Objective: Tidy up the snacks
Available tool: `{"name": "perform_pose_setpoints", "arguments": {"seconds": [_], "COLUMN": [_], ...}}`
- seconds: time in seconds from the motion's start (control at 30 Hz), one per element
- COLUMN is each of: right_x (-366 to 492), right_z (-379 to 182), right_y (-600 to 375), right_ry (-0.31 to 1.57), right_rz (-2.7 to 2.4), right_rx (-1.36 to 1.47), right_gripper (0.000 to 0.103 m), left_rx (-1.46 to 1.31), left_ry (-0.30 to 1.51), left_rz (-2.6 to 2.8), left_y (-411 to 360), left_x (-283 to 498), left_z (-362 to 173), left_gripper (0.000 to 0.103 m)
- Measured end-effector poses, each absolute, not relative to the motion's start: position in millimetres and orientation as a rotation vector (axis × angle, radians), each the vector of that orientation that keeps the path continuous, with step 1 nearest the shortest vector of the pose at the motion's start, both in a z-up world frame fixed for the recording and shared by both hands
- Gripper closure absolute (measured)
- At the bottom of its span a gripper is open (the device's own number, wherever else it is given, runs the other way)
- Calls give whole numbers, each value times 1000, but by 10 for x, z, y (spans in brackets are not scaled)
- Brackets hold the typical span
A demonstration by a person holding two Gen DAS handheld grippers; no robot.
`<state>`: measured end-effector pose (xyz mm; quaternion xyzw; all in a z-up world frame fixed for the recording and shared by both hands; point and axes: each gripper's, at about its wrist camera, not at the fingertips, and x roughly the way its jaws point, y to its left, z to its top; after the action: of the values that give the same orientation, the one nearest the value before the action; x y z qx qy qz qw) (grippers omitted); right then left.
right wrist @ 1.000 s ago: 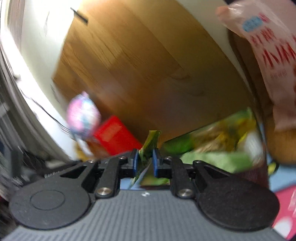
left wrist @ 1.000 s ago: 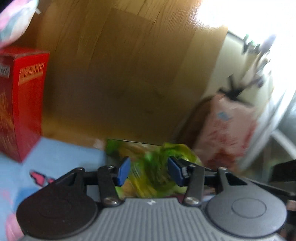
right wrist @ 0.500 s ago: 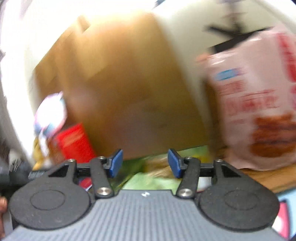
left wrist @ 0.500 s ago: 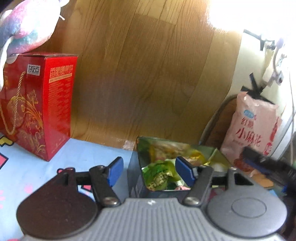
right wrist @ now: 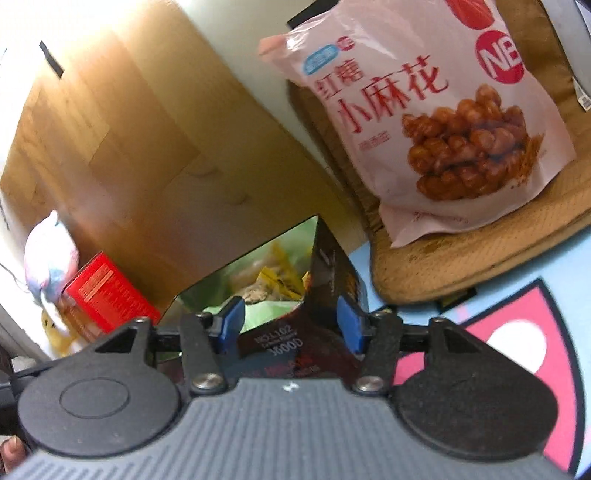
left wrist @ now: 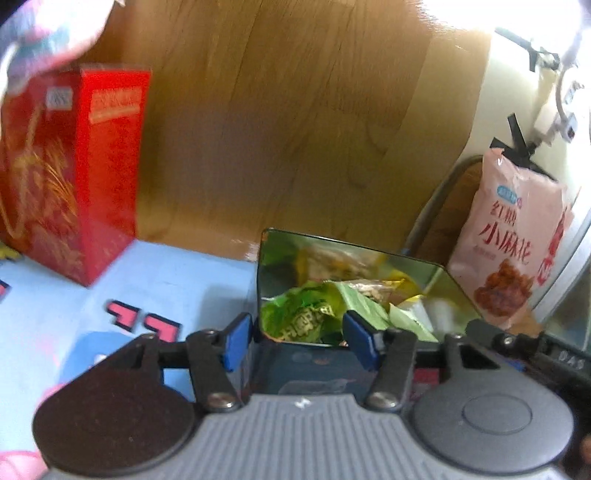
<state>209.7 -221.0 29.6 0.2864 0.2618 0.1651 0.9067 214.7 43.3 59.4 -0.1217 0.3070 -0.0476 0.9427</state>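
Note:
A dark open box with shiny inner walls [left wrist: 354, 254] stands on the blue mat and holds several green and yellow snack packets [left wrist: 306, 314]. My left gripper [left wrist: 301, 343] is open and empty just in front of its near rim. In the right wrist view the same box [right wrist: 332, 291] shows a dark printed side, with packets [right wrist: 266, 291] inside. My right gripper [right wrist: 290, 325] is open and empty, its fingers either side of the box's near corner. A large pink snack bag [right wrist: 424, 122] lies on a tan cushion [right wrist: 480, 254] to the right; it also shows in the left wrist view [left wrist: 513, 243].
A red gift box [left wrist: 70, 170] stands at the left on the blue cartoon mat [left wrist: 166, 280], with a plush toy [left wrist: 44, 33] above it. Wooden floor [left wrist: 280, 122] lies beyond the mat. The right gripper's body [left wrist: 535, 354] shows at the right edge of the left wrist view.
My right gripper let go of the green packet, which now lies in the box, and opened. Both grippers pulled back a little from the box and steadied.

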Motion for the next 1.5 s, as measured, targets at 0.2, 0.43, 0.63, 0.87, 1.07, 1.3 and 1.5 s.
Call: {"name": "perform_pose_setpoints", "arguments": {"seconds": [0.2, 0.43, 0.63, 0.87, 1.07, 1.3, 1.5], "right_x": [1927, 1269, 1292, 1223, 853, 551, 629], "right_z": [243, 254, -99, -213, -237, -221, 142], "right_y": [-2171, -2490, -2201, -1863, -1843, -1791, -1768], "right_ry": [546, 466, 679, 783, 796, 815, 717], "right_rz": [371, 387, 499, 592, 666, 737, 752], "right_rx": [589, 696, 660, 624, 672, 728, 721], "right_gripper": [45, 49, 68, 85, 85, 90, 91], "left_rx": [-276, -374, -493, -479, -502, -551, -509], "left_ry": [597, 570, 758, 795, 763, 739, 649], "left_rz": [-123, -190, -358, -346, -342, -299, -331], "left_y": [589, 748, 543, 506, 606, 741, 726], "left_x": [1815, 1158, 969, 808, 579, 433, 646], "left_z": [630, 602, 162, 61, 52, 87, 511], "left_gripper": [40, 34, 53, 64, 63, 63, 63]}}
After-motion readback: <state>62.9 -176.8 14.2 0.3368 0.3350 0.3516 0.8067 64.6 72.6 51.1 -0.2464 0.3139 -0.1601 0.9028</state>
